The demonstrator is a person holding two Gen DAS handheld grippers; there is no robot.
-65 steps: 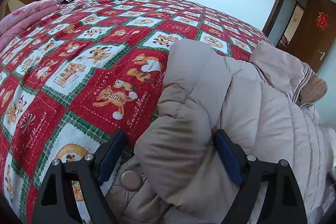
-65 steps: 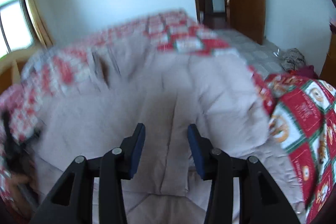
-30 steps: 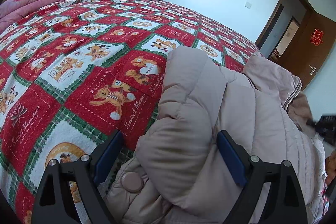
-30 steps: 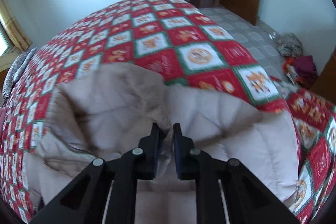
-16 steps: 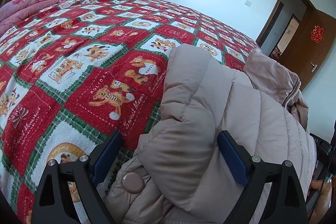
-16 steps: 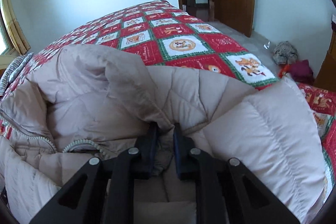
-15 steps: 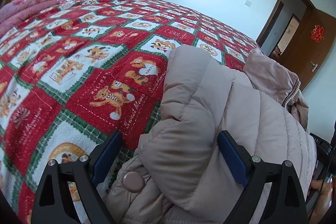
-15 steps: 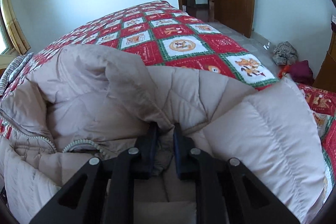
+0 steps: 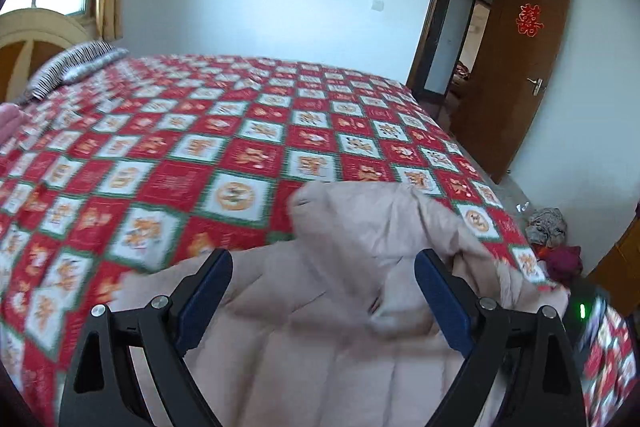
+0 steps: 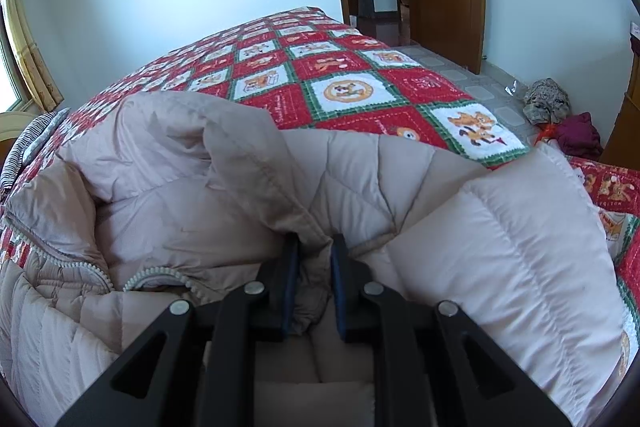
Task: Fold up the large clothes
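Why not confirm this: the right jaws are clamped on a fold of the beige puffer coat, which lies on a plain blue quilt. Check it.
Wrong in one respect. The right gripper is clamped on the beige puffer coat, but the quilt is red, white and green patchwork, as the right wrist view shows.

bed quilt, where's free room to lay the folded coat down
Free: the wide stretch of red patchwork quilt between the beige puffer coat and the striped pillow at the headboard. Crowded: the near edge, where the coat is bunched under the right gripper and the left gripper.
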